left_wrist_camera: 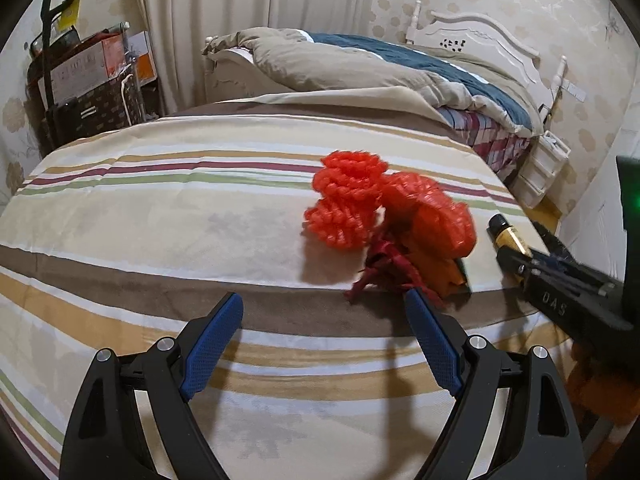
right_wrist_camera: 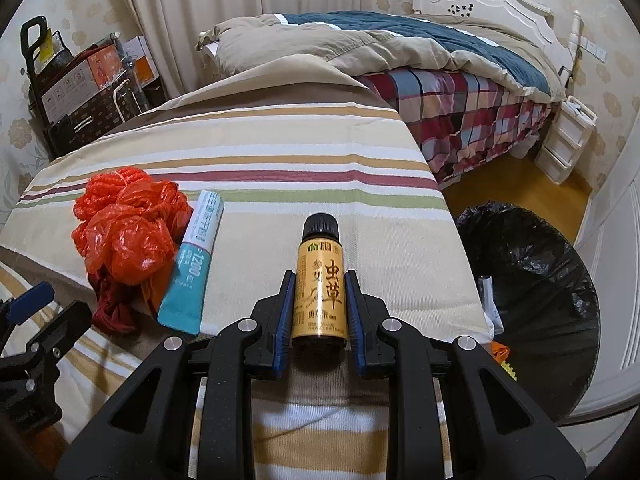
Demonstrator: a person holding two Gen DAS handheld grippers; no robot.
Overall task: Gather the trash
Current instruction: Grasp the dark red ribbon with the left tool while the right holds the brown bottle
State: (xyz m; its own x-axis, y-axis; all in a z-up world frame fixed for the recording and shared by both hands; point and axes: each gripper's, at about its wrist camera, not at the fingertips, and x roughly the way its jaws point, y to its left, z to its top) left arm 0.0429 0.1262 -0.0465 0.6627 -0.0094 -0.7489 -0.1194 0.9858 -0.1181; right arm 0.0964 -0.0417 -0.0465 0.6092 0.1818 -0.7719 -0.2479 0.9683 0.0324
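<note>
The right tongs are clamping a small gold-labelled bottle printed with Chinese characters, above the striped worktop. A teal tube reading "1200" is lying beside crumpled red plastic bags. The left tongs, marked nowhere legibly, are standing apart near them.

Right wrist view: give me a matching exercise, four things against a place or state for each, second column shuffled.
Things:
1. small bottle
2. teal tube
3. orange plastic bag
4. black-lined bin

Places or states:
a. crumpled at the left of the striped sheet
b. on the floor, right of the bed edge
c. clamped between the right gripper jaws
d. lying flat beside the bag

Pairs: 1-c, 2-d, 3-a, 4-b
</note>
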